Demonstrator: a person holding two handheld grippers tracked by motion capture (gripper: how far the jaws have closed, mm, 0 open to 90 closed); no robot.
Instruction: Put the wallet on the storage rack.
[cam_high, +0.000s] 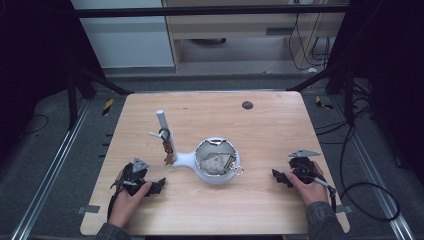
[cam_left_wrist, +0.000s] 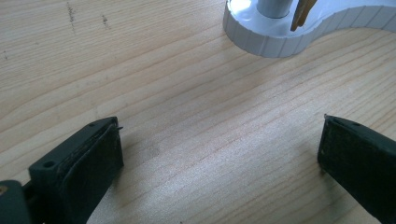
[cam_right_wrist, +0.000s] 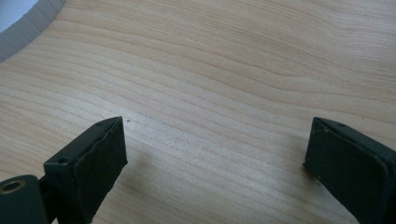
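A wooden desk (cam_high: 260, 210) seen from above. At its middle stands a white holder (cam_high: 187, 160): a round bowl (cam_high: 216, 176) joined to an upright post (cam_high: 162, 125). Small items, seemingly a pouch and a key ring, lie inside the bowl; more hang on the post. The left gripper (cam_high: 159, 186) rests on the desk near the holder's post end, jaws wide apart and empty. The right gripper (cam_high: 276, 175) rests well apart on the other side, jaws likewise spread, holding nothing. With both hands back and empty, the placing looks finished or paused; nothing loose is left on the desk
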